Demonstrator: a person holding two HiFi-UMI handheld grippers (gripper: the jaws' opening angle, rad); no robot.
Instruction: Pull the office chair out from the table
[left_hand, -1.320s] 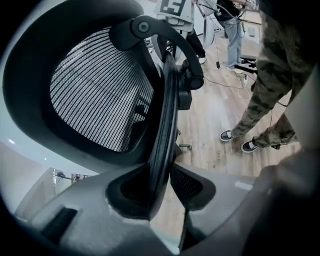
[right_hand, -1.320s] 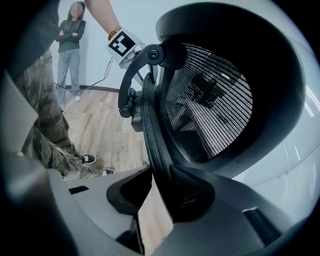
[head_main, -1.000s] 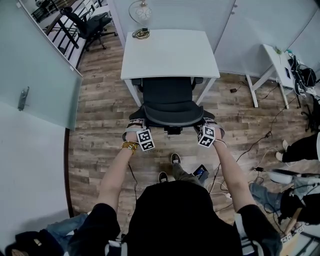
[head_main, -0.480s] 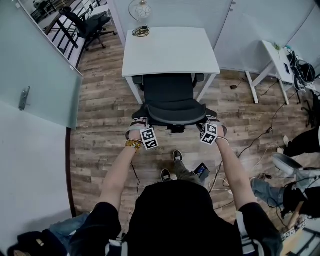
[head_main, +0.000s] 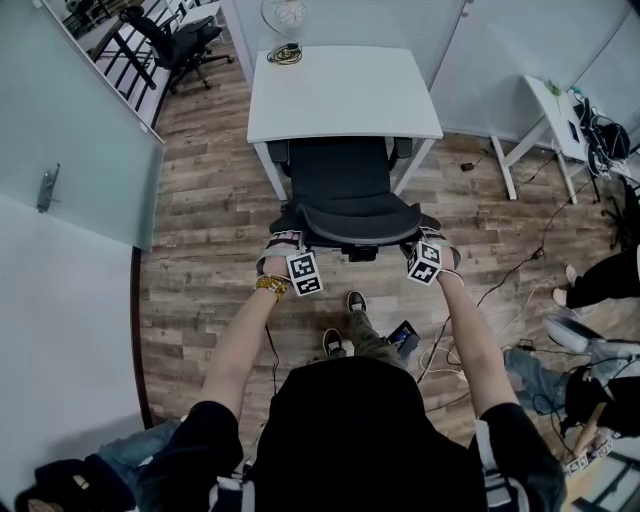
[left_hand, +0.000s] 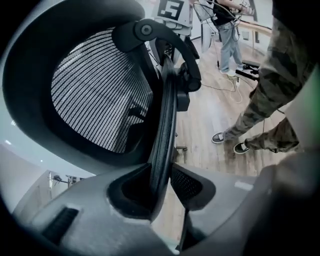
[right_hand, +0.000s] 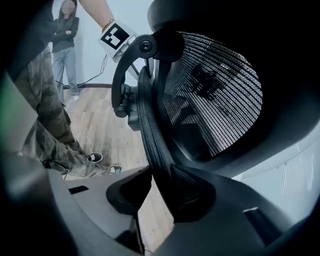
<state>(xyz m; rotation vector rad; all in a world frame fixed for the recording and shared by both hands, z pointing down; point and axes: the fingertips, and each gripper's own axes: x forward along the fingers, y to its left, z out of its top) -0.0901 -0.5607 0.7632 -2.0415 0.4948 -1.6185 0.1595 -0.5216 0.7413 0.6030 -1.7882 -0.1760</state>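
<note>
my left gripper (left_hand: 167, 187) and right gripper (right_hand: 160, 187) each clench the thin backrest rim (left_hand: 165, 125) of the office chair (head_main: 345, 190), whose seat sits half under the desk (head_main: 340, 90). pulling unevenly could slip a gripper off, or the chair may snag the floor cables (head_main: 505, 285) behind.

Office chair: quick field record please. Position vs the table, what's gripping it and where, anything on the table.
chair: office chair, black mesh back, facing the white table, back towards the person
armrests: at the table's front edge
left gripper: left gripper shut on the left side of the chair's back edge
right gripper: right gripper shut on the right side of the same edge
on table: coiled cable at the far left corner
floor: wood planks
</note>
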